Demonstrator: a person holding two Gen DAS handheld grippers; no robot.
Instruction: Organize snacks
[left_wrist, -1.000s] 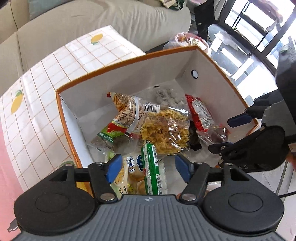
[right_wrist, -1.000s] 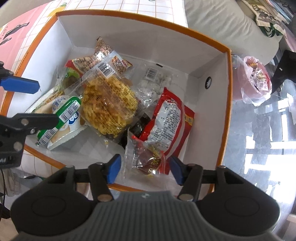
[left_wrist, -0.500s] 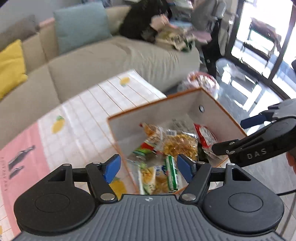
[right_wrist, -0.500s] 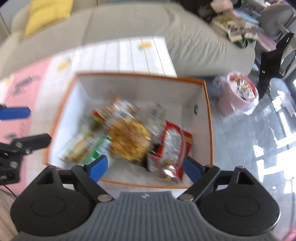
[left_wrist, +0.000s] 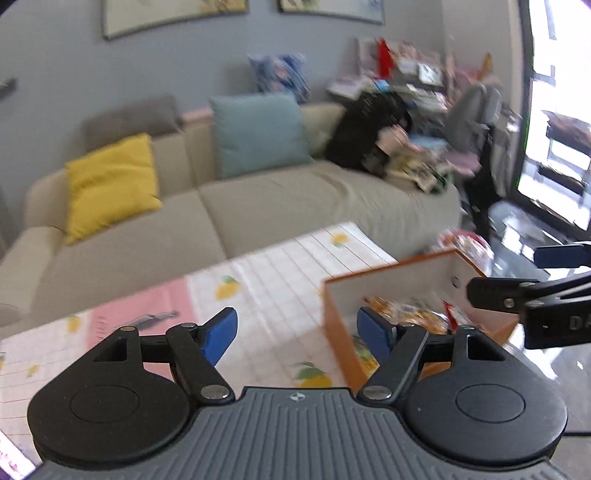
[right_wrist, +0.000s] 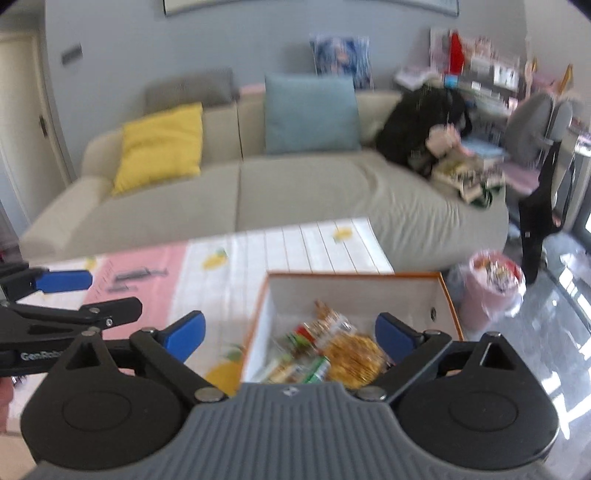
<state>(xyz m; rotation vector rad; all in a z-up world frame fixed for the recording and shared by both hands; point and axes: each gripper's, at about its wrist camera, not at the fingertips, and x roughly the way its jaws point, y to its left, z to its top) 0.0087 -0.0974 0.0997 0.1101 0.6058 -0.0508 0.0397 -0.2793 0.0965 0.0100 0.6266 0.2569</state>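
An orange-rimmed white box (right_wrist: 354, 293) stands on the table's right end and holds several snack packets (right_wrist: 351, 354), among them a yellow one and a green one. It also shows in the left wrist view (left_wrist: 391, 282), at the right. My right gripper (right_wrist: 290, 334) is open and empty, raised above the box's near side. My left gripper (left_wrist: 297, 332) is open and empty, raised above the table left of the box. Each gripper shows at the edge of the other's view.
The table (right_wrist: 236, 266) has a pink and white checked cloth with lemon prints. A beige sofa (right_wrist: 295, 192) with yellow and teal cushions stands behind it. A pink bag of rubbish (right_wrist: 493, 288) sits on the floor right of the box.
Both grippers have lifted up and back from inside the box, so the sofa and room now show. The right gripper has opened wider. The snacks stay in the box.
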